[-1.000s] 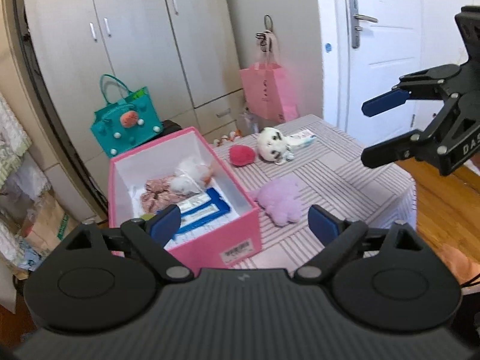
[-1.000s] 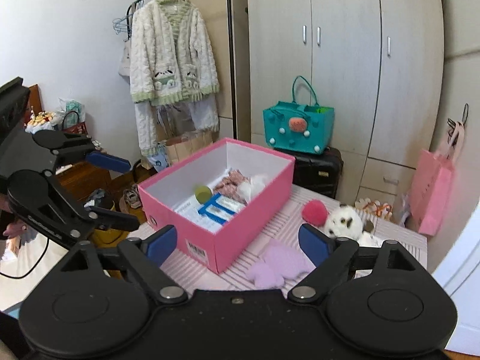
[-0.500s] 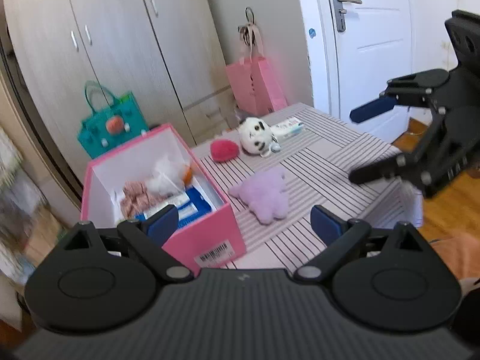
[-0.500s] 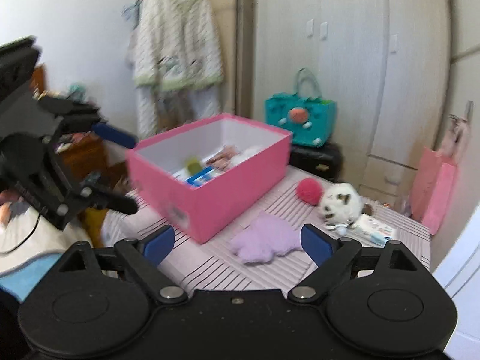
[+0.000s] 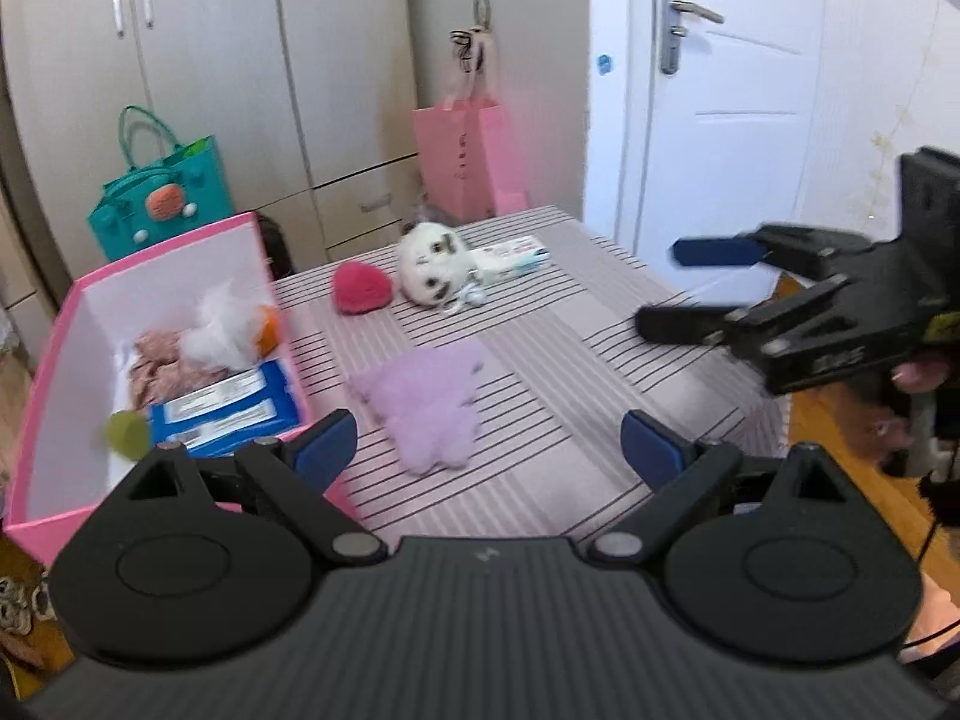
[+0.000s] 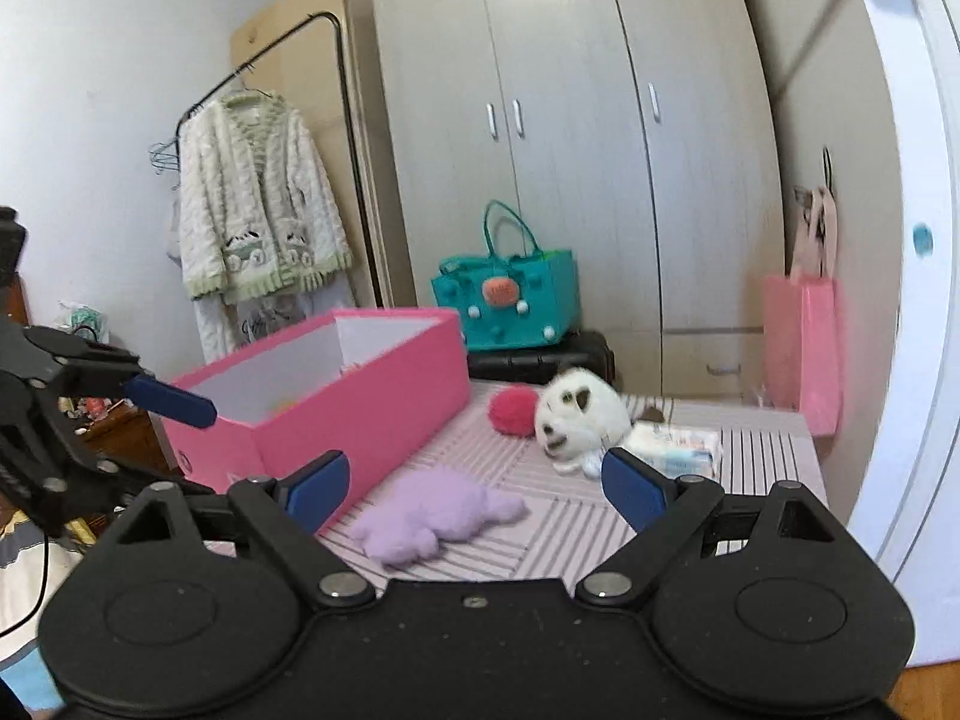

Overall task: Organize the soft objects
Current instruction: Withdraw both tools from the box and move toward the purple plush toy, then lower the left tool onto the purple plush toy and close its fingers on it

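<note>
- Both sets of fingers are held wide apart with nothing between them: the left gripper (image 5: pixel 489 441) is poised above the near edge of the counter (image 5: pixel 600 360), and the right gripper (image 6: pixel 474 489) is aimed low across it.
- The purple plush (image 5: pixel 429 405) lies flat on the counter just beside the pink box (image 5: pixel 54 372); being limp, it could be pinched by a thin edge only and be dropped short of the box.
- The striped cloth could be caught together with the plush if the fingers are pressed too deep.
- The red pom-pom (image 6: pixel 513 412) and the white plush (image 6: pixel 579 417) lie close together farther back; one could be knocked while the other is taken.
- The two grippers are near each other, so a collision is possible if the same toy is approached by both.
</note>
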Demonstrator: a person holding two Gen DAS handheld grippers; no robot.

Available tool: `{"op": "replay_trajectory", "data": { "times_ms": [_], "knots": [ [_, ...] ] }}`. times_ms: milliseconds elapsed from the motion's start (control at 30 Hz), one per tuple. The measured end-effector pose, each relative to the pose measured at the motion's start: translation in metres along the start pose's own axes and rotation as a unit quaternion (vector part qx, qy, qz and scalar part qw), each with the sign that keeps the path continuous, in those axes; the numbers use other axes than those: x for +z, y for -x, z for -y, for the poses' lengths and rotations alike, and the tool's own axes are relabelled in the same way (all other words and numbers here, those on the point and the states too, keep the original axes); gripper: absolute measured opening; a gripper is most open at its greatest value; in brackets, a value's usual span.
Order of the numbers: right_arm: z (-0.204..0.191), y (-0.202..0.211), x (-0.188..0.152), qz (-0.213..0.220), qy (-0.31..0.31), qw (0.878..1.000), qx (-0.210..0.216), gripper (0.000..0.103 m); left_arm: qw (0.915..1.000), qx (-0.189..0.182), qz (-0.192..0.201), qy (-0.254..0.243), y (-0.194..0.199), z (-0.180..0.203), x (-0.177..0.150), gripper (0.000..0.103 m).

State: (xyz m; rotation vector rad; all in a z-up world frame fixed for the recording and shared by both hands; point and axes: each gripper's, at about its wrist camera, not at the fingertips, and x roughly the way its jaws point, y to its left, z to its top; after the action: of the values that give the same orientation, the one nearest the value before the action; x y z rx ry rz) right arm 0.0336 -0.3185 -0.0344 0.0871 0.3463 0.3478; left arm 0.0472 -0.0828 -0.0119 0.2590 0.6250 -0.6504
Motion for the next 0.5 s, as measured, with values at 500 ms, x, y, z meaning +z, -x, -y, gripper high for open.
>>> {"op": "replay_trajectory", "data": {
  "times_ms": [500],
  "knots": [
    [-0.018,-0.070,-0.060,-0.078,0.061,0.995,0.018,0.094,0.9966,0.038,-0.002,0.073,-0.082,0.009,-0.005,0.092]
  ]
}}
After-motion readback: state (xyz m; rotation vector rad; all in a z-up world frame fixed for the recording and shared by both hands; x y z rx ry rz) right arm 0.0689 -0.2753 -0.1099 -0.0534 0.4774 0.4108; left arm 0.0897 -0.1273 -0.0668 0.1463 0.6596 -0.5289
